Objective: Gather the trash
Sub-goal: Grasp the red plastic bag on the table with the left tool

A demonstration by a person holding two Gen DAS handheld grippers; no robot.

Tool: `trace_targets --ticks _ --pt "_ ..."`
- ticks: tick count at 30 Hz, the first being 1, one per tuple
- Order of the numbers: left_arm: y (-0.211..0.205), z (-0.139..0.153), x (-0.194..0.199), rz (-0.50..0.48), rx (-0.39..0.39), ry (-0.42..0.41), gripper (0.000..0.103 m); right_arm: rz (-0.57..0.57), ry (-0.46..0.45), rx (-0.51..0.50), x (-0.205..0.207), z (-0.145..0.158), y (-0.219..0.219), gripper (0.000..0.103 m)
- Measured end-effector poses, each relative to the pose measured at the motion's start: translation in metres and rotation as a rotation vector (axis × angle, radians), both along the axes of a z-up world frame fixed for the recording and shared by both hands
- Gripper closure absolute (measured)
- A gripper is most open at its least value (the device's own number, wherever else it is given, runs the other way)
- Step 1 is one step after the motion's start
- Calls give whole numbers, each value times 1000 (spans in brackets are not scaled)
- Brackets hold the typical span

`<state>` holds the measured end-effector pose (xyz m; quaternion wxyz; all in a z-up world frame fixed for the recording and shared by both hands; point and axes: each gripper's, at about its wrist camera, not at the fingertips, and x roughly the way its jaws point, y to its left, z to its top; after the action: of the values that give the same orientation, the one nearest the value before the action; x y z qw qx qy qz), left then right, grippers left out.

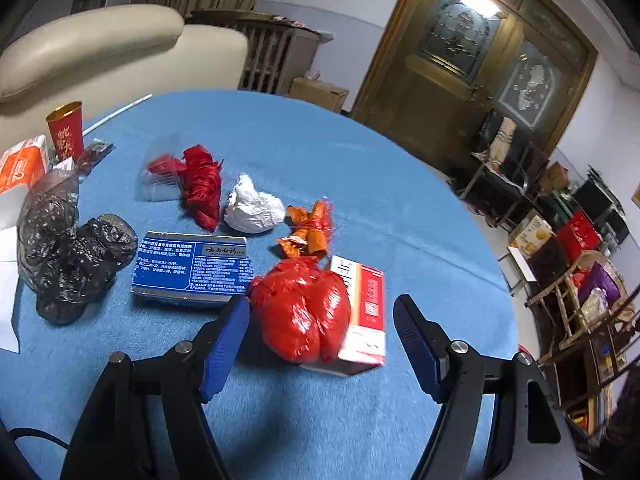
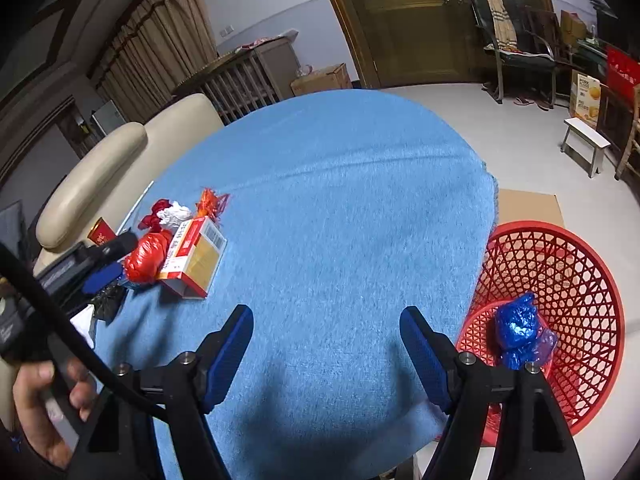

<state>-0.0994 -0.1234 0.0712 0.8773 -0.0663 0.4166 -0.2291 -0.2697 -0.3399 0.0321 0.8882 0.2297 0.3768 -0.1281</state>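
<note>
Left gripper (image 1: pixel 322 340), jaws apart, straddles crumpled red plastic bag (image 1: pixel 302 312) for pickup; right gripper (image 2: pixel 326 350) empty, spread beside red lattice plastic basket (image 2: pixel 576 280).

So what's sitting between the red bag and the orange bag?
A crumpled white paper wad lies between the long red bag and the orange bag on the blue tablecloth, seen best in the left wrist view.
</note>
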Motion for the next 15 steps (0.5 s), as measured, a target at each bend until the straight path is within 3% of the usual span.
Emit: trace_targets --ticks 5,7,15 --pt "-1 -13 10 13 5 27 29 -21 8 10 -5 -2 -9 24" --pt "0 -14 11 12 11 25 48 -24 9 14 -6 -3 -11 24" --pt "9 -11 5 -18 -6 15 53 -13 16 27 -3 -9 -6 24"
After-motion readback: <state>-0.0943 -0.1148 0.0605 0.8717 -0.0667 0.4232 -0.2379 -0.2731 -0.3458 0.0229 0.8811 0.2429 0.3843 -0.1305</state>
